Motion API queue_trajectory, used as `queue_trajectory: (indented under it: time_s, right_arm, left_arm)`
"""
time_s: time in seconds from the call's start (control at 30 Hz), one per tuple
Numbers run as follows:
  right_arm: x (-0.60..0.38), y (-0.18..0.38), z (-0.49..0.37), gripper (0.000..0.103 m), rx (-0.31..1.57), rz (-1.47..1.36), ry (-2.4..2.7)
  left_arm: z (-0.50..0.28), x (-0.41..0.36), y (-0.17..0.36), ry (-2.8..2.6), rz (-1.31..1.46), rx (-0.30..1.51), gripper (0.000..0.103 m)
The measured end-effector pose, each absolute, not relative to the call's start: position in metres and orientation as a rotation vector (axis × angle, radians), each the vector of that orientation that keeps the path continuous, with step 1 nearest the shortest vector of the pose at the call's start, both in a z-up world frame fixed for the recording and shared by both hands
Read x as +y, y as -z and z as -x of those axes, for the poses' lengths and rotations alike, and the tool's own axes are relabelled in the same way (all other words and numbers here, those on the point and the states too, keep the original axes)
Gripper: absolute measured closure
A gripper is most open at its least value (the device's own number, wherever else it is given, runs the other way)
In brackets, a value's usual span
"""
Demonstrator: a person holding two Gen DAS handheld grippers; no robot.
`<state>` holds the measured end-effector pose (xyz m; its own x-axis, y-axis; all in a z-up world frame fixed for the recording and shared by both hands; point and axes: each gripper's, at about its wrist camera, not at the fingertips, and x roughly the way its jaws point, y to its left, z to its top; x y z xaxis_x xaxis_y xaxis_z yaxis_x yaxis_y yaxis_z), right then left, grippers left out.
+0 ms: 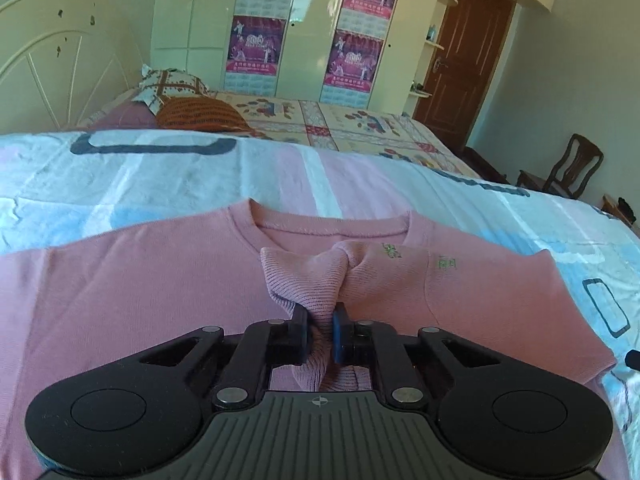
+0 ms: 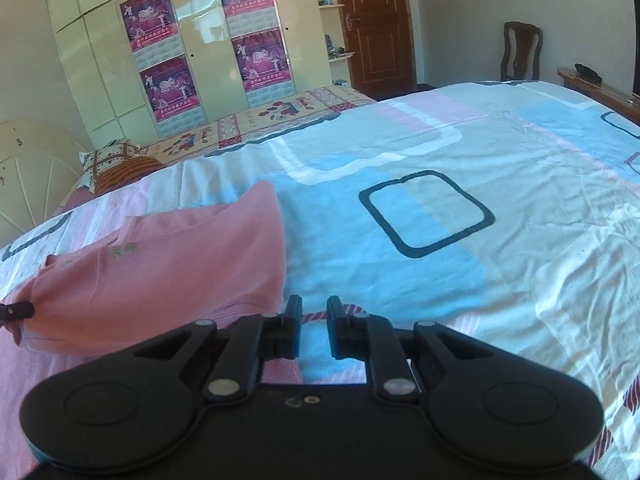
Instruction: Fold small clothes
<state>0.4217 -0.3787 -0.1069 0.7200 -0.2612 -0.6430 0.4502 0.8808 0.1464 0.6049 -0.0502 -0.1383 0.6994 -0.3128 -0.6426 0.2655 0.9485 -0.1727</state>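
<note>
A pink knit top [image 1: 140,280] lies flat on the bed, its neckline [image 1: 328,220] facing away from me. One sleeve is folded in across the chest. Its ribbed cuff [image 1: 292,280] bunches up between the fingers of my left gripper [image 1: 321,320], which is shut on it. In the right wrist view the same top [image 2: 180,264] lies to the left. My right gripper [image 2: 315,308] hovers just off its right edge over the sheet. Its fingers stand nearly together with a narrow slit and nothing in it.
The bed sheet [image 2: 400,160] has blue, pink and white blocks and spreads wide to the right. Pillows [image 1: 188,104] sit by the headboard [image 1: 48,60]. A cream wardrobe [image 1: 304,40], a brown door [image 1: 460,60] and a wooden chair [image 1: 568,168] stand beyond the bed.
</note>
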Motion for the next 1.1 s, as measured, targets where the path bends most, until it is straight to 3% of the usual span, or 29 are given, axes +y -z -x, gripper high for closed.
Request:
queue_trajectory:
  time_s: [0.23, 0.27, 0.3, 0.33, 0.4, 0.47, 0.57, 0.6, 0.63, 0.67, 0.7, 0.73, 0.77, 0.83, 1.0, 1.03, 1.07, 1.1]
  right_arm:
    - [-0.369, 0.115, -0.439, 0.087, 0.699, -0.283, 0.318]
    - [-0.367, 0.117, -0.442, 0.087, 0.706, -0.273, 0.312]
    - [-0.366, 0.119, -0.445, 0.087, 0.716, -0.268, 0.305]
    - [-0.365, 0.121, -0.447, 0.087, 0.726, -0.263, 0.302]
    - [-0.365, 0.122, -0.450, 0.087, 0.722, -0.252, 0.305]
    - [-0.368, 0.121, -0.455, 0.086, 0.712, -0.247, 0.302]
    - [-0.379, 0.118, -0.474, 0.083, 0.669, -0.258, 0.293]
    - [-0.386, 0.117, -0.482, 0.081, 0.651, -0.279, 0.287]
    - [-0.393, 0.116, -0.491, 0.068, 0.633, -0.303, 0.283]
    - [-0.402, 0.116, -0.500, 0.046, 0.610, -0.331, 0.287]
    - [-0.411, 0.117, -0.508, 0.039, 0.591, -0.355, 0.289]
    - [-0.419, 0.120, -0.517, 0.046, 0.590, -0.385, 0.284]
    - [-0.429, 0.124, -0.527, 0.064, 0.606, -0.430, 0.269]
    - [-0.447, 0.138, -0.545, 0.078, 0.649, -0.538, 0.238]
    - [-0.457, 0.153, -0.572, 0.076, 0.679, -0.607, 0.153]
    - [-0.455, 0.153, -0.576, 0.083, 0.688, -0.593, 0.124]
    - [-0.451, 0.152, -0.579, 0.099, 0.695, -0.546, 0.125]
    - [-0.445, 0.150, -0.581, 0.099, 0.708, -0.444, 0.199]
  left_arm:
    - [-0.609, -0.029, 0.158, 0.308, 0.056, 0.785, 0.090]
    - [-0.608, -0.030, 0.159, 0.293, 0.042, 0.782, 0.084]
    - [-0.607, -0.029, 0.160, 0.277, 0.034, 0.779, 0.061]
    - [-0.606, -0.028, 0.160, 0.252, 0.036, 0.760, 0.032]
    - [-0.607, -0.021, 0.158, 0.219, 0.058, 0.721, 0.019]
    - [-0.616, -0.016, 0.159, 0.221, 0.086, 0.731, 0.019]
    - [-0.635, -0.012, 0.166, 0.232, 0.120, 0.757, 0.021]
    - [-0.642, -0.012, 0.170, 0.232, 0.129, 0.773, 0.034]
    - [-0.648, -0.012, 0.174, 0.235, 0.144, 0.793, 0.043]
    - [-0.652, -0.012, 0.177, 0.237, 0.160, 0.792, 0.046]
    - [-0.654, -0.012, 0.178, 0.252, 0.170, 0.787, 0.067]
    - [-0.657, -0.015, 0.180, 0.270, 0.174, 0.794, 0.088]
    - [-0.658, -0.016, 0.180, 0.280, 0.182, 0.793, 0.090]
    - [-0.655, -0.021, 0.180, 0.283, 0.162, 0.772, 0.093]
    - [-0.639, -0.014, 0.176, 0.296, 0.194, 0.703, 0.094]
    - [-0.638, -0.012, 0.176, 0.300, 0.200, 0.692, 0.094]
    - [-0.636, -0.011, 0.176, 0.291, 0.194, 0.681, 0.094]
    - [-0.637, -0.012, 0.176, 0.268, 0.179, 0.684, 0.094]
